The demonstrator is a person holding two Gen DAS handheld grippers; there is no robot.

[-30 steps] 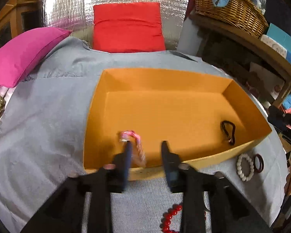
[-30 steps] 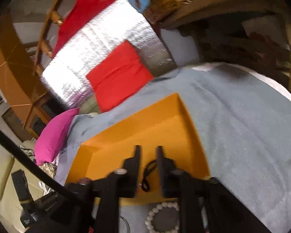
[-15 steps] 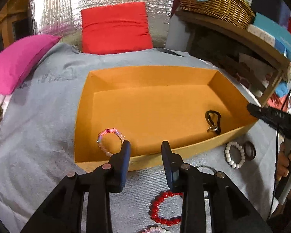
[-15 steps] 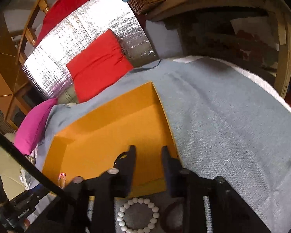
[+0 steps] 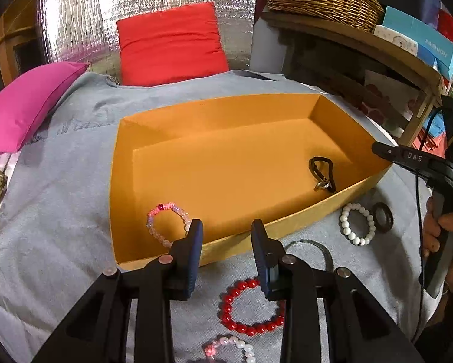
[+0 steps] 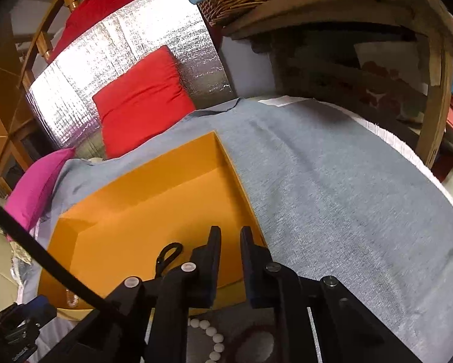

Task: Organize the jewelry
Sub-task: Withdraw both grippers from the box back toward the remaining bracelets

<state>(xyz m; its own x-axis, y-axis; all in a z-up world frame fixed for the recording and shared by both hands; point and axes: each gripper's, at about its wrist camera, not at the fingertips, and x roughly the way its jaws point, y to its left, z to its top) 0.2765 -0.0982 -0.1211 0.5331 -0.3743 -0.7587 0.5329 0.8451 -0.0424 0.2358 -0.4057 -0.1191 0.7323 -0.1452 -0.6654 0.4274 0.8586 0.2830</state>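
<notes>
Your left hand-held gripper (image 5: 226, 231) hangs over the near wall of the orange box (image 5: 287, 230) with its fingers spread apart and nothing between them. Inside the box, the pink beaded bracelet (image 5: 169, 222) lies in the near left corner, just beside your left fingertip, and the black cord bracelet (image 5: 322, 173) lies towards the right end. Outside the box, on the grey cloth (image 5: 54, 227), the red bead bracelet (image 5: 250, 307) sits below your left hand-held gripper, a pink and white bracelet (image 5: 231, 348) lies nearer still, and the white bead bracelet (image 5: 358, 224) rests just beside a dark ring (image 5: 383, 216) by the box's right corner. Your right hand-held gripper (image 6: 230, 240) is also empty, its fingers parted by a narrow gap above the box's right corner, with the white beads (image 6: 209, 332) under it.
</notes>
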